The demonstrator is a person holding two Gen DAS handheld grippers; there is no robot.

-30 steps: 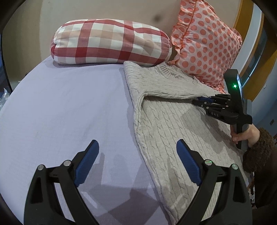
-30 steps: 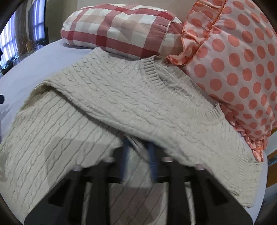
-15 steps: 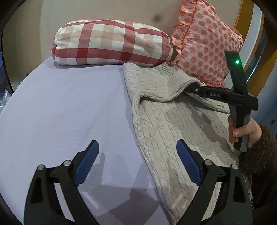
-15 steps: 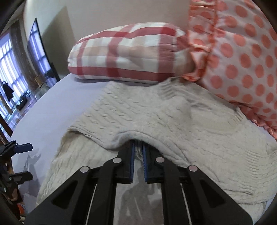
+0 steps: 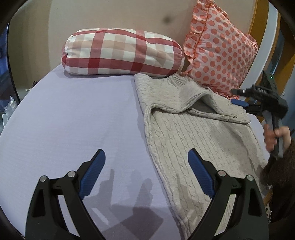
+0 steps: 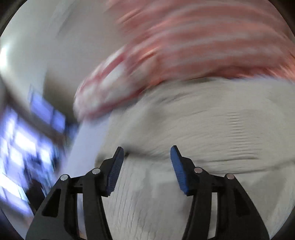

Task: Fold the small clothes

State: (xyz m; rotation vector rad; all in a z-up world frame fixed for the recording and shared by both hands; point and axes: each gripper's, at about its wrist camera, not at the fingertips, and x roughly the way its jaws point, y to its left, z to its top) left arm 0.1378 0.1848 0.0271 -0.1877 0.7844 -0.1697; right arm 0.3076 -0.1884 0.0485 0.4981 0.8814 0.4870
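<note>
A lavender bed meets a beige wall, two pillows propped there.

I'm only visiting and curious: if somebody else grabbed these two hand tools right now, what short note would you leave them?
Left gripper: open, empty, hovering over the sweater's left edge and the lavender sheet.
Right gripper: open, empty, at the sweater's right side; its camera view is blurred.
Sweater: lies flat on the bed, collar near the plaid pillow and polka-dot pillow.
Done: one sleeve is folded across the chest.
Left: probably the remaining folds, judging by the long unfolded body.
</note>
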